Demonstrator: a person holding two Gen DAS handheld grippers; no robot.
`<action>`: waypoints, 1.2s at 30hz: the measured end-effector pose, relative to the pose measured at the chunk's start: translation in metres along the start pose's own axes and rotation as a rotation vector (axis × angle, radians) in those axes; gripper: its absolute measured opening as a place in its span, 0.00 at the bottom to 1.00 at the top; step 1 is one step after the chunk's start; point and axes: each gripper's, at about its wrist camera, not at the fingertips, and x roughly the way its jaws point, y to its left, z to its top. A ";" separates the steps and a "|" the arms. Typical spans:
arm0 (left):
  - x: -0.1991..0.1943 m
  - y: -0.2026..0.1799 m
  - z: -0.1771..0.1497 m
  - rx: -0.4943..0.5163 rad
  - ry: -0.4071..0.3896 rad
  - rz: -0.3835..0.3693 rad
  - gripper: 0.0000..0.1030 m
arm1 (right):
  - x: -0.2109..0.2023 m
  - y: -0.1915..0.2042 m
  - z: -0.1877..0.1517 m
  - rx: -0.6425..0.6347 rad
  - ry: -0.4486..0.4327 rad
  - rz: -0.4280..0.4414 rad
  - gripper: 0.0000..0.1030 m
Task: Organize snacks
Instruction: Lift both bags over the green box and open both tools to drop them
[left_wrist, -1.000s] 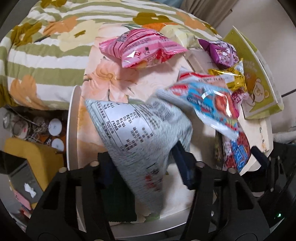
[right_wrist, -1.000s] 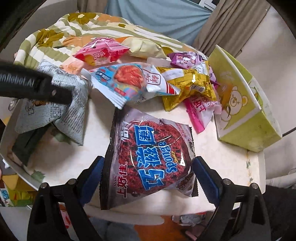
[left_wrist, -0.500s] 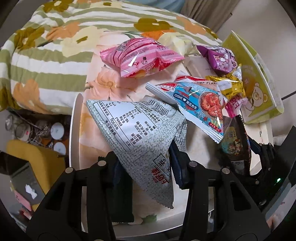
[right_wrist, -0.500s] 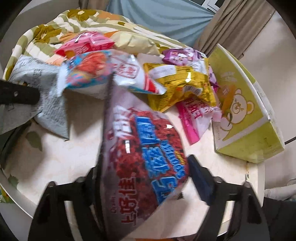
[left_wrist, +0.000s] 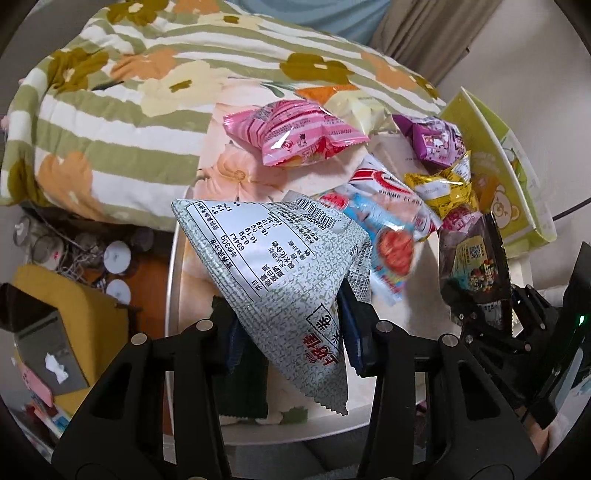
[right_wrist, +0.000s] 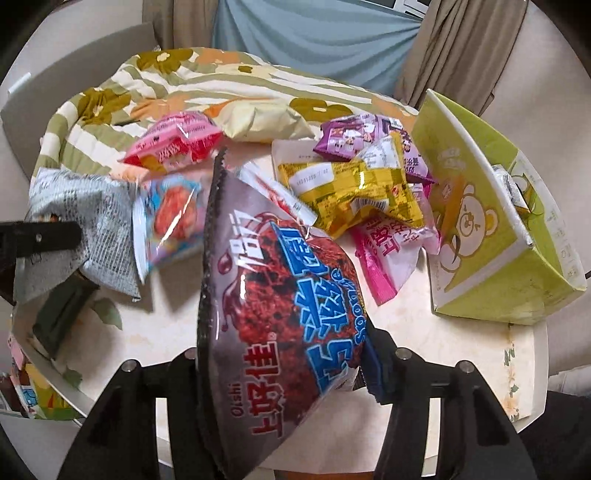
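A second ago our right gripper (right_wrist: 284, 365) stood wide around the dark chocolate-ring snack bag (right_wrist: 280, 332) as it lay flat on the round white table (right_wrist: 443, 350); now its jaws are closing on that bag, the pads press its sides, and the bag stands tilted up off the tabletop. Our left gripper (left_wrist: 291, 332) has narrowed fully onto the grey speckled snack bag (left_wrist: 273, 258), which we hold lifted, label side up, above the table's left edge. So we now have a packet in each hand, and we judge the picking step nearly done for both. The green bear-print box (right_wrist: 491, 236) stands open at the right of the table, and it is the likely place for them. The blue shrimp-cracker bag (right_wrist: 166, 221), the yellow packet (right_wrist: 351, 192), the pink bag (right_wrist: 173, 144) and the purple packet (right_wrist: 354, 136) lie loose between us and the floral quilt (left_wrist: 129, 92), so much sorting remains.
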 end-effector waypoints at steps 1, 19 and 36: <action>-0.004 0.000 -0.001 -0.003 -0.006 0.001 0.39 | -0.003 0.000 0.001 0.002 -0.002 0.006 0.51; -0.091 -0.047 0.032 0.082 -0.177 -0.104 0.39 | -0.086 -0.036 0.024 0.137 -0.094 0.100 0.51; -0.090 -0.232 0.089 0.244 -0.272 -0.222 0.39 | -0.137 -0.204 0.068 0.240 -0.208 0.040 0.51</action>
